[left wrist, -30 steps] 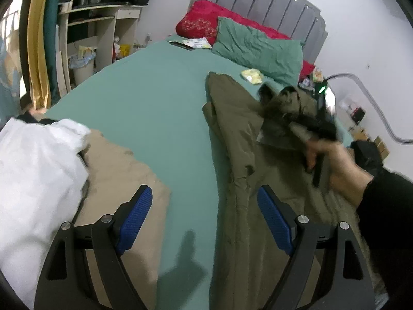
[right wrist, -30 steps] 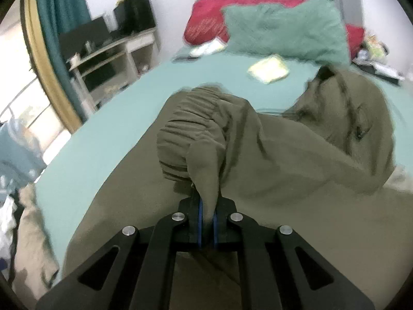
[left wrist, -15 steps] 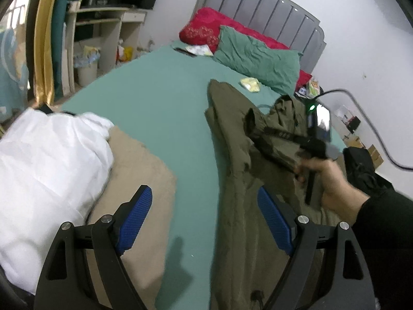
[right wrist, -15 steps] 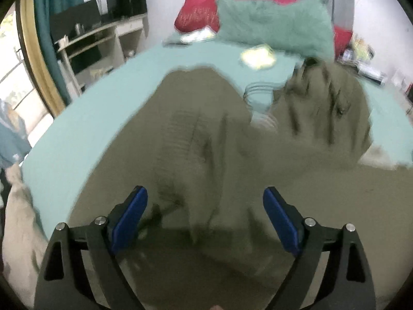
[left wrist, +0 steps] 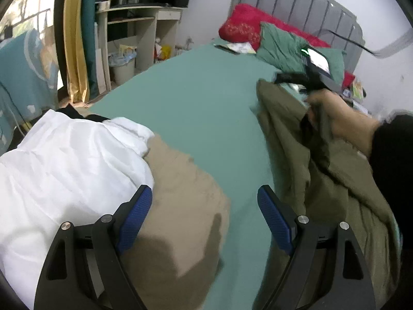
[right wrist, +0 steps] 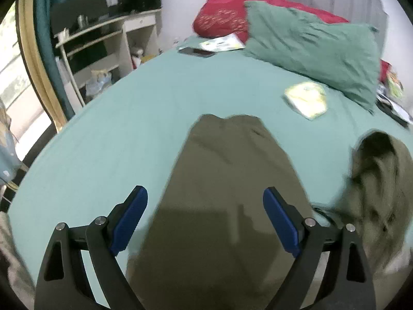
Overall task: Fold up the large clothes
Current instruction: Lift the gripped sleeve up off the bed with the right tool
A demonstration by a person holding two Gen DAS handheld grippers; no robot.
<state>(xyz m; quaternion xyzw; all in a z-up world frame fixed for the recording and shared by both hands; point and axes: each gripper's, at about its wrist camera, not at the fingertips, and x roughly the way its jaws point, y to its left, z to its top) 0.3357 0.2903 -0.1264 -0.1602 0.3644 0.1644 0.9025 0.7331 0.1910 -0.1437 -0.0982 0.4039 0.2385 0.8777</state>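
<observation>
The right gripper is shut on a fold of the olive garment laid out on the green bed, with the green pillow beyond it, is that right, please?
Not quite: the right gripper is open, its blue pads spread apart and gripping nothing, as the right wrist view shows. The olive garment does lie on the green bed, with the green pillow beyond it.

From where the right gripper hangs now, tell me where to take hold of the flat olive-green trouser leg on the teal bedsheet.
Take the olive-green trouser leg at its far hem, probably at a corner. It lies flat and smooth, so its middle offers no ridge to pinch, while the hem edge is free against the teal bedsheet. The open right gripper already straddles the leg, so reach forward along it and come down from above.
</observation>
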